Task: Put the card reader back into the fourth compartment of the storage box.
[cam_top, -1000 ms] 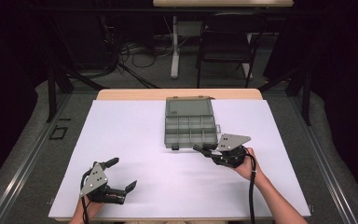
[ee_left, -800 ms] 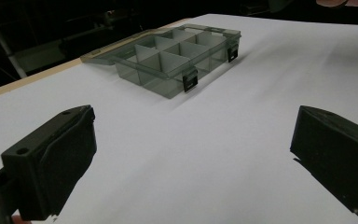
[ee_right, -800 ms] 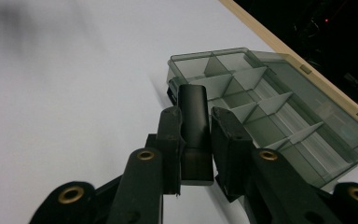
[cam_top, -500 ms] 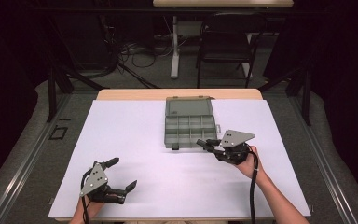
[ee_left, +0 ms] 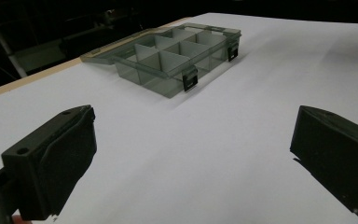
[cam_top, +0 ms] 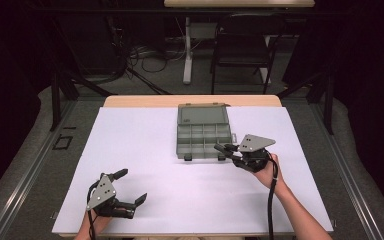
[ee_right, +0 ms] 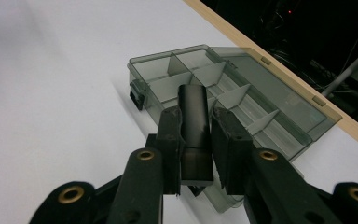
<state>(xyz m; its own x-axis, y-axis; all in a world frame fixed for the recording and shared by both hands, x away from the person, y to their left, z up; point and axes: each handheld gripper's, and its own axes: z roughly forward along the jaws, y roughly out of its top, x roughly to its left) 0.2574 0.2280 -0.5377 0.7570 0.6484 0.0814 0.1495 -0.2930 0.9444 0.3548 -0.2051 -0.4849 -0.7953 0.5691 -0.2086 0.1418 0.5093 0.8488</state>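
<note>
A white sheet (cam_top: 190,195) covers the table, and near its far middle sits a smoky-grey compartment organiser box (cam_top: 203,137), its lid (cam_top: 203,114) thrown flat back toward the wooden far edge. The dividers stand upright and every cell that can be seen looks empty.

The right gripper (ee_right: 198,135) is clenched on a short black cylinder (ee_right: 195,121), held along the line of the jaws with its free end reaching out over the box's near corner — in the high view this gripper (cam_top: 227,149) sits at the box's front right, just beside the latches. The left gripper (cam_top: 130,187) rests well apart near the table's front edge, jaws spread wide with nothing between them.

The step in hand appears to be dropping the cylinder into a cell. To do it well, I would carry the piece squarely over one compartment, clear of the dividers, tip its free end down, lower it below the rim — then release. Letting go too high risks a bounce onto a partition.
</note>
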